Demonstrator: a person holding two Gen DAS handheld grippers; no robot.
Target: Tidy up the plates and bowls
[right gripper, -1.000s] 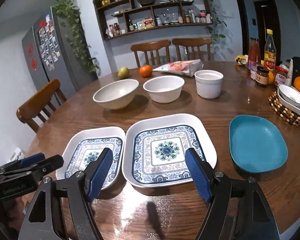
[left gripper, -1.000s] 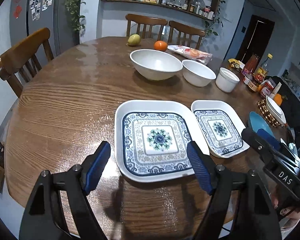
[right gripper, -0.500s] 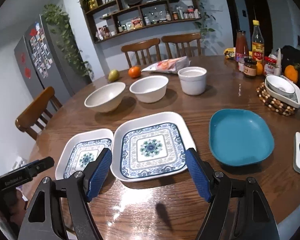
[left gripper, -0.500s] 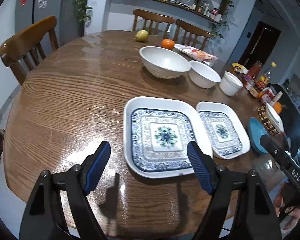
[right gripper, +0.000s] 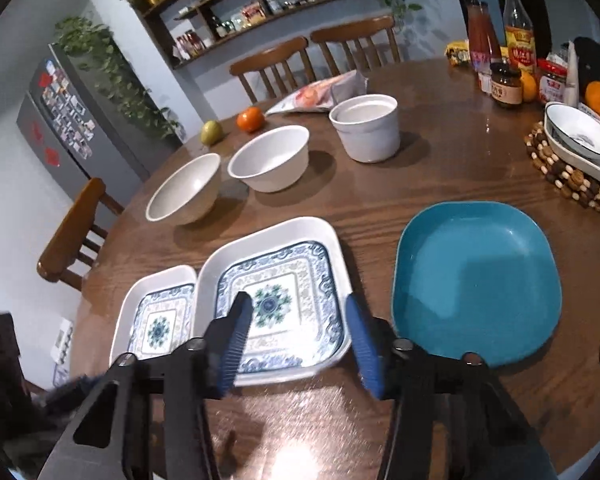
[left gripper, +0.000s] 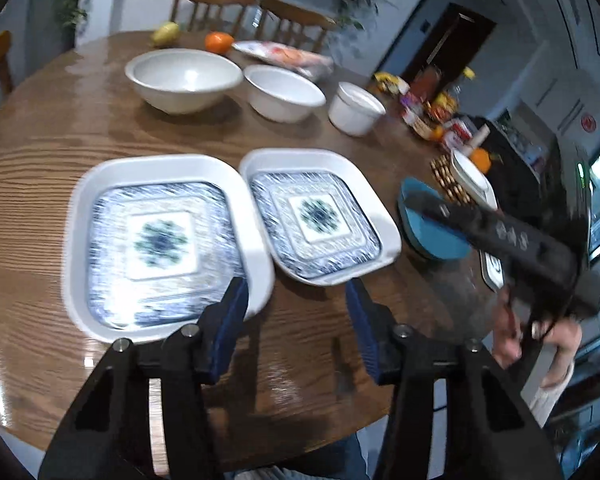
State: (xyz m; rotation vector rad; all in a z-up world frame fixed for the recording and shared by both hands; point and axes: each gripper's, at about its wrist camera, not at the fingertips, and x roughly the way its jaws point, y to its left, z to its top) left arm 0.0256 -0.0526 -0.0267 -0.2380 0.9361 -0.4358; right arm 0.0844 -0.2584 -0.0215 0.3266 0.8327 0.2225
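Two white square plates with blue patterns lie side by side on the round wooden table: the larger plate and the smaller plate. A teal plate lies right of them. Behind stand a wide white bowl, a medium white bowl and a white straight-sided cup bowl. My left gripper is open and empty, above the near table edge between the patterned plates. My right gripper is open and empty over the larger plate's near edge.
An orange, a pear and a snack bag lie at the back. Bottles and jars stand at the far right, beside a beaded trivet holding a dish. Wooden chairs ring the table.
Both grippers have narrowed their opening but stay open. The left view has swung right and closer to the plates. The right gripper has moved right and tilted, closer to the teal plate.
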